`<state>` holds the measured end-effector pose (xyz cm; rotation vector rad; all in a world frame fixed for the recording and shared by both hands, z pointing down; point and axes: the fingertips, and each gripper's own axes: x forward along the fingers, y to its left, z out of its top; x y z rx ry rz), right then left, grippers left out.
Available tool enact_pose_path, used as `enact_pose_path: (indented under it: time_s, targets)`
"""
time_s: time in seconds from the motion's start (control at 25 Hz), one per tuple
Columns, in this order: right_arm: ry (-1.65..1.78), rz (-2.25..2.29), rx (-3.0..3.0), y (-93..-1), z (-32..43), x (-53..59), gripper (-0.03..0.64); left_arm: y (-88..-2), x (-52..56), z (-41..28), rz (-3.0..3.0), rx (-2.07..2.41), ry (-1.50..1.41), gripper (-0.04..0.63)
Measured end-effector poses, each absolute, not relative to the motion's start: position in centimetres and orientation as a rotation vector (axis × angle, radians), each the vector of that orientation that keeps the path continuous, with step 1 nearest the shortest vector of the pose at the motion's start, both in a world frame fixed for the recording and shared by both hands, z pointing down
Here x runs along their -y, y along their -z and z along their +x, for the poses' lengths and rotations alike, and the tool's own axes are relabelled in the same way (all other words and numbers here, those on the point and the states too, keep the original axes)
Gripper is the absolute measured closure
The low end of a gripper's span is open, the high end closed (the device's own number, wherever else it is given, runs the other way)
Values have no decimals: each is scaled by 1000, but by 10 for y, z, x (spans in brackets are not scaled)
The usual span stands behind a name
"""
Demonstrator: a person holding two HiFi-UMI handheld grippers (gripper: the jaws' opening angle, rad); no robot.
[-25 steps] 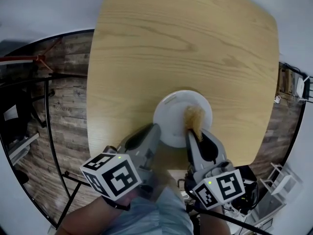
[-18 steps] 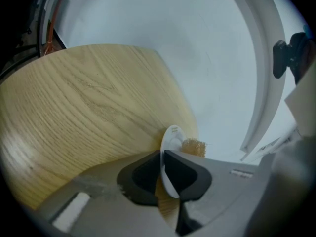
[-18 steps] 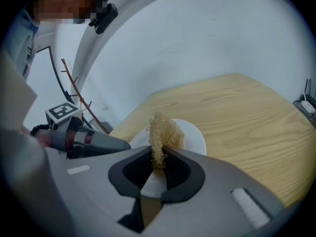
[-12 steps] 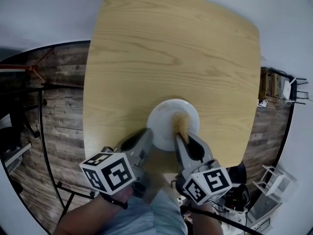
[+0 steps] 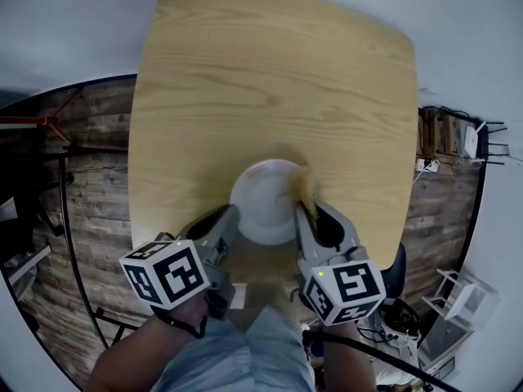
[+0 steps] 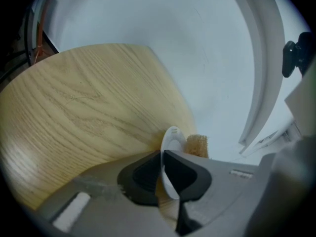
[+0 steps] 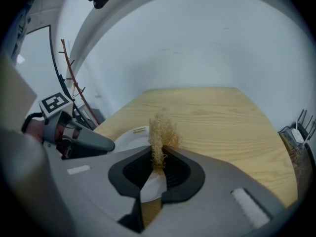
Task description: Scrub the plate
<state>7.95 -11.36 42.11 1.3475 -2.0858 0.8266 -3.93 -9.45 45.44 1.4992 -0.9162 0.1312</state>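
A white plate (image 5: 263,198) lies on a pale wooden table (image 5: 270,72), close to the table edge nearest us and directly in front of our body. A tuft of straw-coloured, fibrous scrubber (image 5: 306,188) rests against the plate's right rim. A second ago it sat nearer the middle of the plate, so it has swept outward to the right side.

We hold the scrubber in the right tongs (image 5: 307,211), which reach in from the lower right. In the right gripper view the two dark jaws are pinched tight on the lower part of the scrubber (image 7: 160,132). Its loose top fluffs out above them, and the white of the plate (image 7: 129,135) shows just beneath and to the left.

We steady the plate with the left tongs (image 5: 232,216), coming in from the lower left. In the left gripper view the plate's thin rim (image 6: 170,144) stands edge-on between the jaws, which are clamped on it. They have just been closing a little further on that rim. The scrubber (image 6: 197,144) peeks out just behind the plate.

We judge the scrubbing to be under way. One stroke has reached the right rim, and the firmer hold on the left should keep the plate from sliding. The rest of the surface likely needs further passes. No dirt or foam is visible on the plate.
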Motion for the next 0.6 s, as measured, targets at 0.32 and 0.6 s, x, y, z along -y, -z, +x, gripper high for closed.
enact_pose_path:
  time_s: [0.32,0.6]
  targets:
    - [-644,1182,2090,-421,77,125,568,-456,94,-41,1501,912,-139,549]
    - [-693,1122,2049,-434,64,132,568,-453,98,-40,1585,900,-204,546]
